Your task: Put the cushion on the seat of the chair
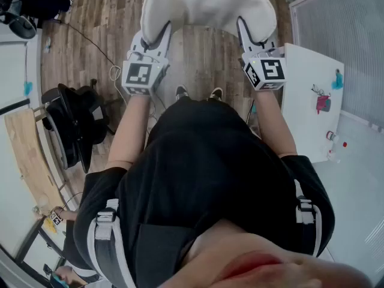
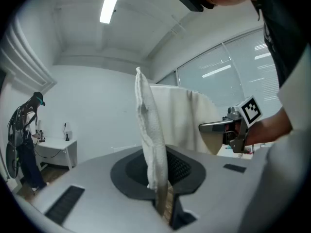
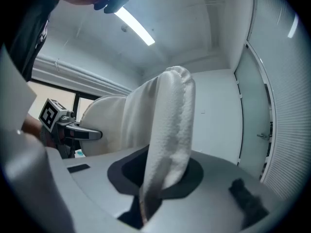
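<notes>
A white fluffy cushion (image 1: 207, 5) hangs in the air above the wood floor, held by both side edges. My left gripper (image 1: 161, 36) is shut on its left edge, and my right gripper (image 1: 246, 33) is shut on its right edge. In the left gripper view the cushion's edge (image 2: 151, 140) stands pinched between the jaws of the left gripper (image 2: 163, 200); the right gripper (image 2: 218, 126) shows beyond it. The right gripper view shows the thick cushion edge (image 3: 170, 130) clamped in the right gripper (image 3: 146, 203). A black chair (image 1: 69, 122) stands to my left on the floor.
A white table (image 1: 303, 83) at the right carries a red item (image 1: 323, 102) and small bottles (image 1: 333, 138). A wooden board (image 1: 29, 155) leans at the far left. Cables (image 1: 111, 71) run over the floor. The person's shoes (image 1: 180, 92) stand below the cushion.
</notes>
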### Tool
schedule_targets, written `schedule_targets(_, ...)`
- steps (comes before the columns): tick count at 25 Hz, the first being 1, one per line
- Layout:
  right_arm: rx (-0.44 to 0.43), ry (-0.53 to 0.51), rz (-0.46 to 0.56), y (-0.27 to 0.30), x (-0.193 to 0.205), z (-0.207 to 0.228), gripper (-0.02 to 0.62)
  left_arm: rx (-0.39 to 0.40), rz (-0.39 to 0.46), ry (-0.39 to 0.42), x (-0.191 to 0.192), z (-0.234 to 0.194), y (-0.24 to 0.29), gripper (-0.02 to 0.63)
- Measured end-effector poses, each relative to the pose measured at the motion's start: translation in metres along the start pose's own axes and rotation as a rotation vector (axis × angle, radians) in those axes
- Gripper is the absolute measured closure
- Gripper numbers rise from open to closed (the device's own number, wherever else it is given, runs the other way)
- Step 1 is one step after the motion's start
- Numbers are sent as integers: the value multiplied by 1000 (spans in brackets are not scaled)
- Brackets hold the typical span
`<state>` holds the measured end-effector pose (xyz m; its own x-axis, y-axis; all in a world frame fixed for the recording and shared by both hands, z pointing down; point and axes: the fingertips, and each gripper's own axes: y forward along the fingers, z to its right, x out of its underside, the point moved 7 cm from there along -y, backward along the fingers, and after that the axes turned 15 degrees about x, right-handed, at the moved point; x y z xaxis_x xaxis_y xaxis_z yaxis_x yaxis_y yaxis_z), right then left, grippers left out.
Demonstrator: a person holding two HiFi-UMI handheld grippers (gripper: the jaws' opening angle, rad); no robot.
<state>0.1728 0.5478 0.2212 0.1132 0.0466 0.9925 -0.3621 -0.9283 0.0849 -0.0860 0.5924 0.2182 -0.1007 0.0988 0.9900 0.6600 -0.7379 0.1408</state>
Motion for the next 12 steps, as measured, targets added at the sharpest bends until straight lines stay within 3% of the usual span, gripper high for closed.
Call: schedule_targets(12,18,18,-27,0,2,-26,538,24,-7,0,8,-17,-19,555)
